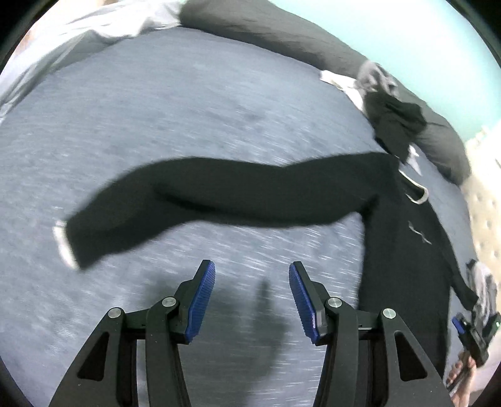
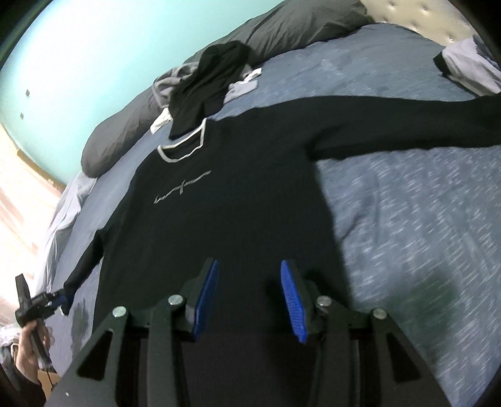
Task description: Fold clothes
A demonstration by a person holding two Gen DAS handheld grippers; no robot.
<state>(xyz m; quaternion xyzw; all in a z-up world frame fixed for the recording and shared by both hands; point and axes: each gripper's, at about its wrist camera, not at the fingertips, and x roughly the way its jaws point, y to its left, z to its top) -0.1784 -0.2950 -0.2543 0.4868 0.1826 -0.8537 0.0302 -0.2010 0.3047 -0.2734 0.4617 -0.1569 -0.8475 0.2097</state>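
A black long-sleeved sweater with a white-trimmed neck and a grey chest logo lies face up on the blue-grey bed, sleeves spread. My right gripper is open, above the sweater's lower body. In the left wrist view one sleeve stretches leftward, its white cuff at the end. My left gripper is open and empty, over bare bedding just short of that sleeve. Another hand-held gripper at the left edge of the right wrist view touches the other sleeve's end; it also shows in the left wrist view.
A pile of black, grey and white clothes lies just beyond the sweater's collar. Dark grey pillows line the head of the bed against a turquoise wall. A light garment lies at the far right. A tufted headboard stands behind.
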